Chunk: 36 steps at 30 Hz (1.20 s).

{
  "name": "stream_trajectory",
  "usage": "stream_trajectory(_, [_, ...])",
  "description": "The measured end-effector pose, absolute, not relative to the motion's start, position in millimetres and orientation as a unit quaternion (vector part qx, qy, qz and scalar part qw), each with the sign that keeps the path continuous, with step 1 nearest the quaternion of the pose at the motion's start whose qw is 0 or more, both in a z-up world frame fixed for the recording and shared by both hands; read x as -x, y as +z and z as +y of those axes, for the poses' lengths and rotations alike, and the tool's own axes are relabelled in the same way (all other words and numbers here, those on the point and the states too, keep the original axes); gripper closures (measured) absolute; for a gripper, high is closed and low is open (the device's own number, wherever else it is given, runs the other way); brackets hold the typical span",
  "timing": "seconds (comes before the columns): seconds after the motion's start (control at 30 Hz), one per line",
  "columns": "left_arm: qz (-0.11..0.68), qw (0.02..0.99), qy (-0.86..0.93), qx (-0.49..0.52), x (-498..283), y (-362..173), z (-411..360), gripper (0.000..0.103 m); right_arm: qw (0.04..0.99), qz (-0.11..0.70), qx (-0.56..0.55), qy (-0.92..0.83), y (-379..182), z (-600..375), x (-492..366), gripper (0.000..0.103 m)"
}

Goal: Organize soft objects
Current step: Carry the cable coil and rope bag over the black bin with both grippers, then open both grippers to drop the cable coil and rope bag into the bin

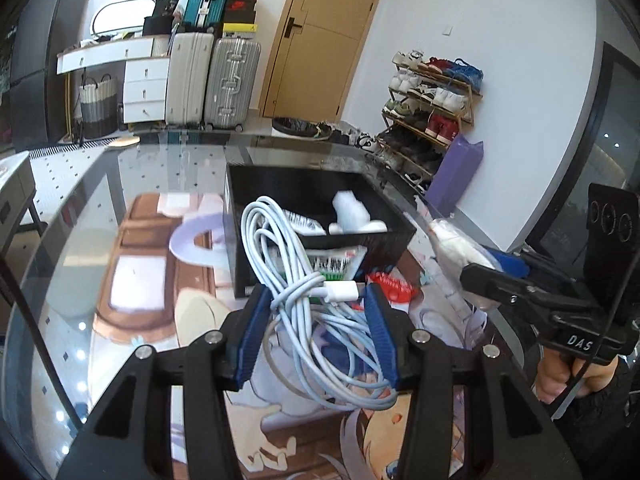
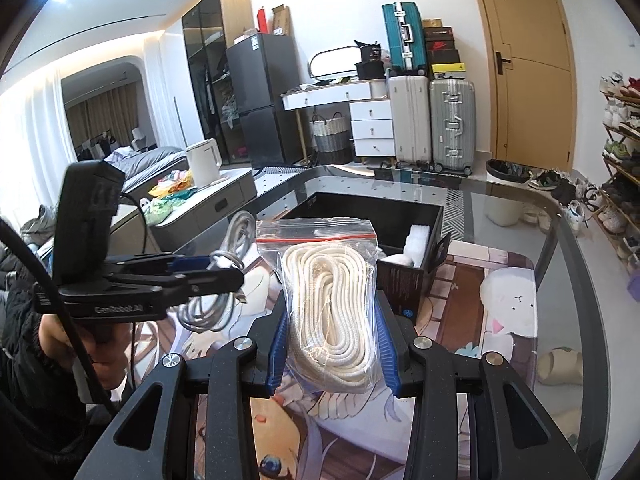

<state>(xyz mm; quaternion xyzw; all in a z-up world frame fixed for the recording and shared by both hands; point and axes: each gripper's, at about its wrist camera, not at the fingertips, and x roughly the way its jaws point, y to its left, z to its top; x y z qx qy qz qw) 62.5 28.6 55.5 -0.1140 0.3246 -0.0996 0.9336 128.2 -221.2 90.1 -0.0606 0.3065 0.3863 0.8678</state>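
Note:
My left gripper [image 1: 318, 300] is shut on a coiled white charging cable [image 1: 292, 264], lifted above the printed mat. The cable's loops hang down between the blue pads [image 1: 256, 328]. Just beyond it stands the black storage box [image 1: 388, 248], holding white soft items [image 1: 352, 212] and a green-and-white packet. My right gripper [image 2: 332, 320] is shut on a zip bag of white rope [image 2: 328, 300], held upright in front of the same black box [image 2: 404, 280]. In the right wrist view the left gripper [image 2: 224, 270] shows at the left with the cable [image 2: 236, 236] in its jaws.
A red packet [image 1: 394, 286] lies on the mat beside the box. The glass table [image 2: 560, 248] carries a printed mat [image 2: 480, 320]. A person's hand [image 2: 80, 340] holds the left tool. Suitcases, a shoe rack and a door stand beyond.

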Motion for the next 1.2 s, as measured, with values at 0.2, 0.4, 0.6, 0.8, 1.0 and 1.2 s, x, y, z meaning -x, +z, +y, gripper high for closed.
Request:
stream_trajectory(0.2, [0.309, 0.941, -0.093, 0.103, -74, 71, 29, 0.056, 0.878, 0.301, 0.052, 0.368, 97, -215, -146, 0.064])
stream_trajectory(0.4, [0.3, 0.944, -0.092, 0.1, -93, 81, 28, 0.056, 0.884, 0.298, 0.059, 0.355, 102, -206, -163, 0.064])
stream_trajectory(0.6, [0.299, 0.945, -0.091, 0.1, -112, 82, 26, 0.056, 0.885, 0.302, 0.064, 0.348, 102, -197, -180, 0.064])
stream_trajectory(0.8, [0.302, 0.943, -0.087, 0.107, -128, 79, 25, 0.056, 0.883, 0.307, 0.075, 0.346, 99, -189, -196, 0.064])
stream_trajectory(1.0, [0.309, 0.941, -0.084, 0.114, -142, 74, 26, 0.056, 0.881, 0.318, 0.076, 0.341, 93, -184, -218, 0.064])
stream_trajectory(1.2, [0.318, 0.937, -0.078, 0.12, -154, 67, 27, 0.056, 0.878, 0.327, 0.085, 0.339, 86, -174, -233, 0.064])
